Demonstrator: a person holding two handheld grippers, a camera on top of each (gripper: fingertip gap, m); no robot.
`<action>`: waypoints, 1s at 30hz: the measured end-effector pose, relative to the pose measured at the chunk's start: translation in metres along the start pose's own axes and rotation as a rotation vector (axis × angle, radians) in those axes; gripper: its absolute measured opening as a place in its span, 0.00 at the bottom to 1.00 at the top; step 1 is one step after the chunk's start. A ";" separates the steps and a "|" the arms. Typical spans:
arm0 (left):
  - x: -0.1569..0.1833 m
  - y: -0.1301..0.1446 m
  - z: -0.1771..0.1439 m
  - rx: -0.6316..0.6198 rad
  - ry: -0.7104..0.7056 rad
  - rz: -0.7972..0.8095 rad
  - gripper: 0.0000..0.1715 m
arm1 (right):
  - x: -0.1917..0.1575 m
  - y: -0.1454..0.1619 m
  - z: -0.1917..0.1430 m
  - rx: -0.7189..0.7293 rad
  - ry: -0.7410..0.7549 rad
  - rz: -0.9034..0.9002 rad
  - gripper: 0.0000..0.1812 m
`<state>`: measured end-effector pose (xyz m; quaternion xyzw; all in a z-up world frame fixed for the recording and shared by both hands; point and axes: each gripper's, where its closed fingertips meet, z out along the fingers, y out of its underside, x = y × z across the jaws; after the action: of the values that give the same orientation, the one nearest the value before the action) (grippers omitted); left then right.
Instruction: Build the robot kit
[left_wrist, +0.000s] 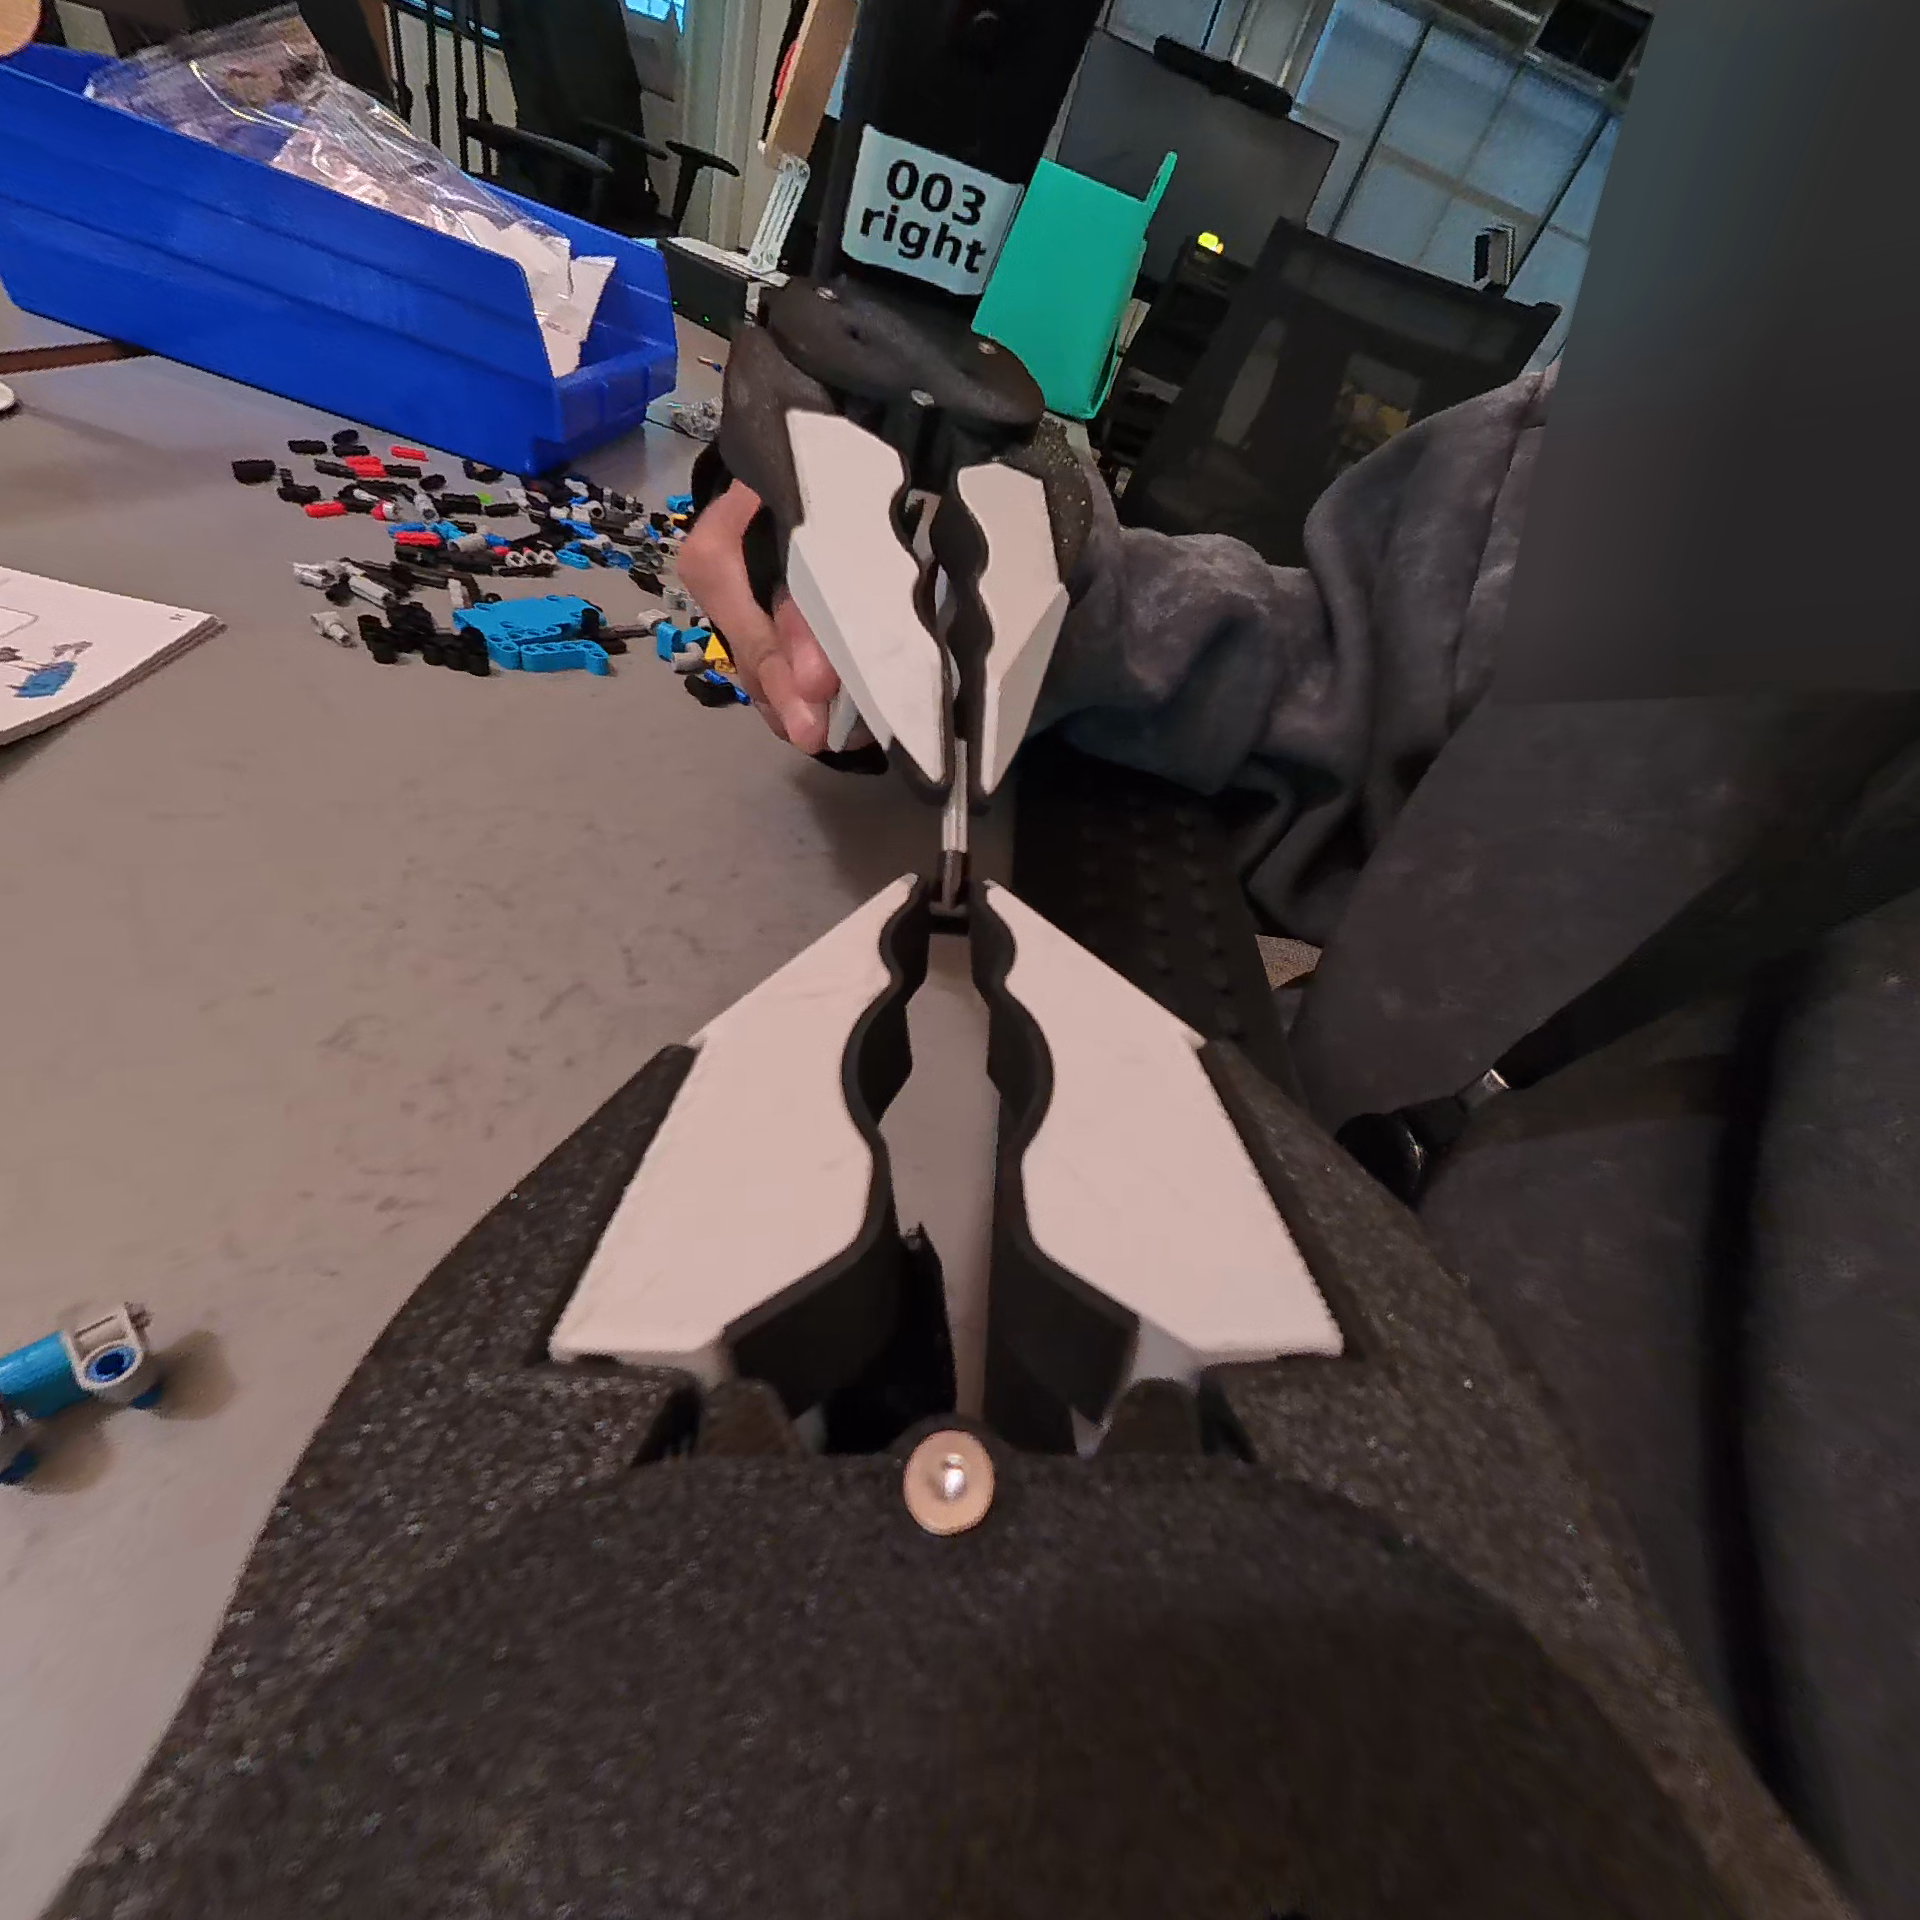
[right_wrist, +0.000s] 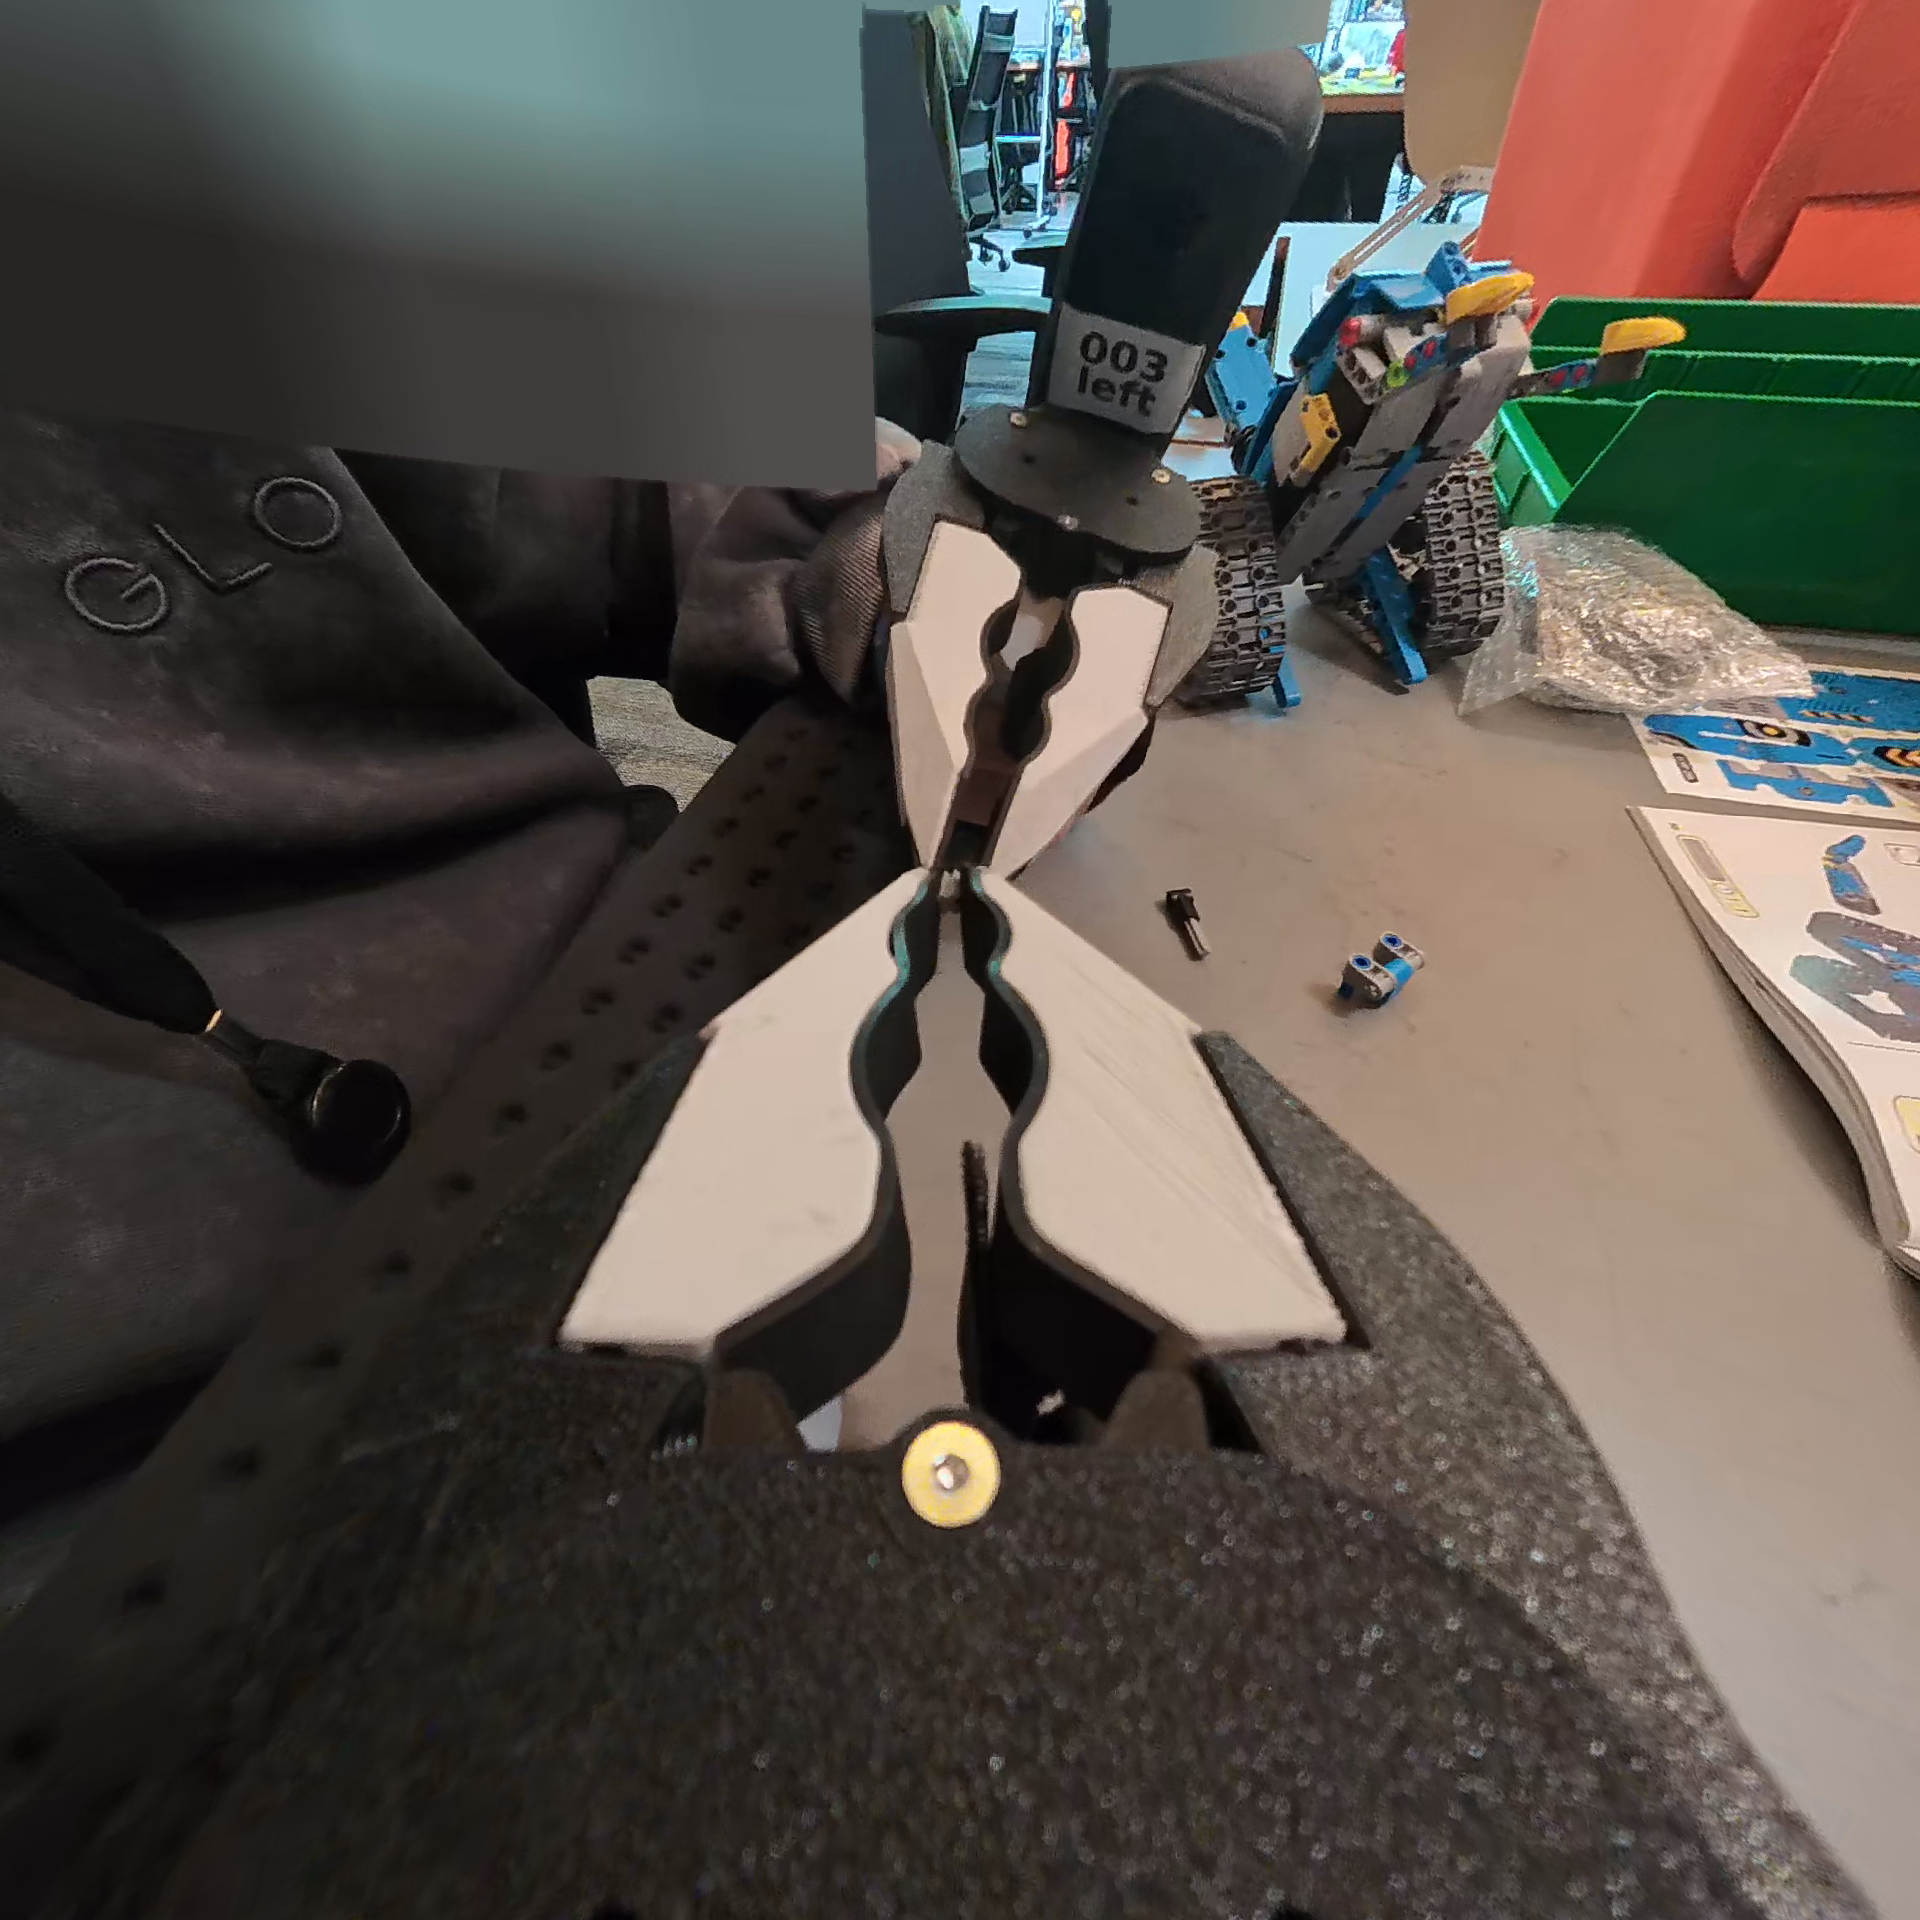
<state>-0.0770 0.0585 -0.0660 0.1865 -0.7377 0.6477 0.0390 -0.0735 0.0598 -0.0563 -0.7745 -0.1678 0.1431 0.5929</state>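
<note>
- Your left gripper (left_wrist: 948, 896) pinched one end of a thin grey axle (left_wrist: 954, 821).
- Your right gripper (left_wrist: 956, 774) clamped its other end, tip-to-tip, above the table (left_wrist: 499, 935).

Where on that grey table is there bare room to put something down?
A wide bare stretch of table lies between the pile of small parts, the booklet and the left gripper. Another lies beside the open manual, below two loose pieces. It is crowded around the blue bin and the tracked model.
</note>
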 end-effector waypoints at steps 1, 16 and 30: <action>0.000 0.000 0.000 -0.001 0.001 -0.003 0.03 | 0.000 0.000 0.000 -0.003 0.000 0.000 0.02; 0.001 0.003 0.002 -0.017 0.049 -0.050 0.03 | -0.002 0.004 -0.001 -0.059 0.013 -0.058 0.02; 0.003 -0.008 0.003 0.038 0.153 -0.166 0.03 | -0.002 -0.004 -0.002 -0.021 0.036 -0.085 0.02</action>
<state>-0.0770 0.0542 -0.0579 0.1978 -0.7023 0.6683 0.1452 -0.0747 0.0582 -0.0522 -0.7752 -0.1912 0.1020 0.5934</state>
